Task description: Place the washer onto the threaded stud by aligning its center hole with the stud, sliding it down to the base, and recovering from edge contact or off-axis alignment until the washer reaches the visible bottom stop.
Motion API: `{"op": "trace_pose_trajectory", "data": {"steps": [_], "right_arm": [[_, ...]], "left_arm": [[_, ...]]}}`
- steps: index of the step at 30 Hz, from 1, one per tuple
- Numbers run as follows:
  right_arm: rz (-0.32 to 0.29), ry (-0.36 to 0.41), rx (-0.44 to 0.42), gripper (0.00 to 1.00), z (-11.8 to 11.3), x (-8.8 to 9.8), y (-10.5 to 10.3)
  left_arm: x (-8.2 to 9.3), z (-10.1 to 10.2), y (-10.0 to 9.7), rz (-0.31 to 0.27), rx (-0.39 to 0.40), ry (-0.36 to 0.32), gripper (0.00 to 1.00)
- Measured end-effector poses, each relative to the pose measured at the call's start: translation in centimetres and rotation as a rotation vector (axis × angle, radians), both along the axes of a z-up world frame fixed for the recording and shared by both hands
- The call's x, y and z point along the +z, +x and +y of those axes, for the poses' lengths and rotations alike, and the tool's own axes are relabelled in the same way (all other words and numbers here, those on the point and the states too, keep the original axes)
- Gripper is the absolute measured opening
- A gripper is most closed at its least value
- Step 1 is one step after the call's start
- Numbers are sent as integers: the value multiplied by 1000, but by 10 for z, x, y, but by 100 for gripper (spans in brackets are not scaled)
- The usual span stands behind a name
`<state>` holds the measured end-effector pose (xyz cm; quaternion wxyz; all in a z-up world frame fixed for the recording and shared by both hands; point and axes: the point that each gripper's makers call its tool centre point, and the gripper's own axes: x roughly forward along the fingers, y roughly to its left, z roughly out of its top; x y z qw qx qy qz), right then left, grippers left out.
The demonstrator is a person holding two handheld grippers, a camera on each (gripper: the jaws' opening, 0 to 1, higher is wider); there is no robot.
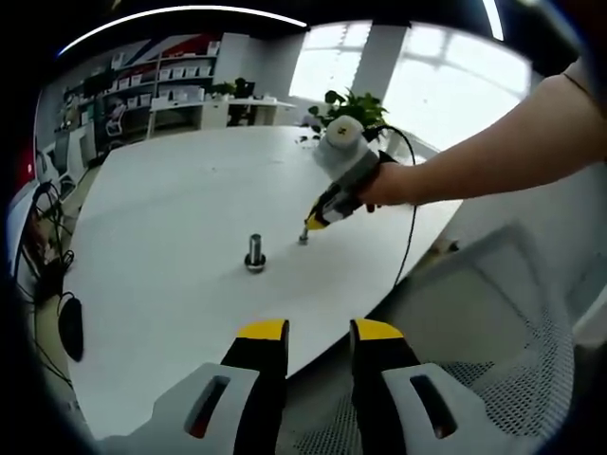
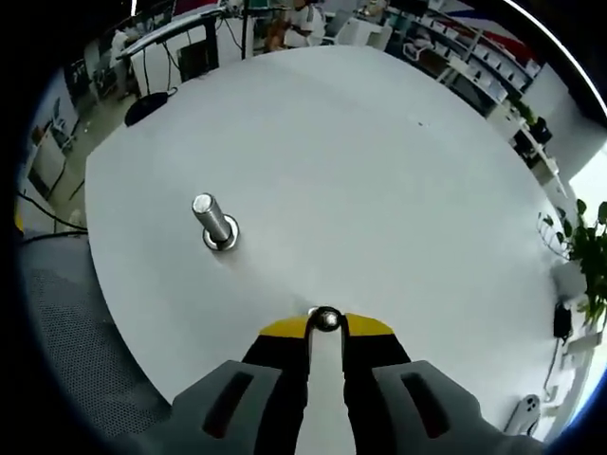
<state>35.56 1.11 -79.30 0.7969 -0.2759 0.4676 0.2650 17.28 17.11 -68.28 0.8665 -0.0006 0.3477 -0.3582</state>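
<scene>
Your right gripper (image 2: 325, 324) had its fingers closed on the washer (image 2: 327, 319), pinched by its edge right at the tips. In the left gripper view, that gripper (image 1: 313, 223) held the washer (image 1: 303, 234) low, just over the counter (image 1: 171, 190) or touching it; I could not tell which. The threaded stud (image 2: 214, 220) stood upright on its round base, apart from the washer, to the left in the right gripper view.

Here is what could have gone wrong. The washer was small and held only by its rim, so it could have slipped out or twisted in the fingers. If you had brought it down tilted, its edge could have caught on the top of the stud or jammed on the threads. A push from the side could have knocked the stud over, since I saw nothing holding it down.

Your left gripper (image 1: 318, 336) hung near you, its fingers a little apart and holding nothing.

Nothing stood between the washer and the stud. A potted plant (image 1: 353, 106) and a black cable (image 1: 410, 227) sat at the far edge, and a mesh chair (image 1: 493, 313) stood beside the counter.
</scene>
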Motion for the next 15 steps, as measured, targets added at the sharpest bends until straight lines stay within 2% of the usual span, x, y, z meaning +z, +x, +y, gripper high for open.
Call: {"op": "trace_pose_trajectory", "data": {"steps": [6,15], "right_arm": [[22,23,3,14,5,-7,0],[51,12,6,14,4,-24,-3]], "left_arm": [[-2,2,0,9,7,3,23],[-4,1,-2,19,-3,13,23]]}}
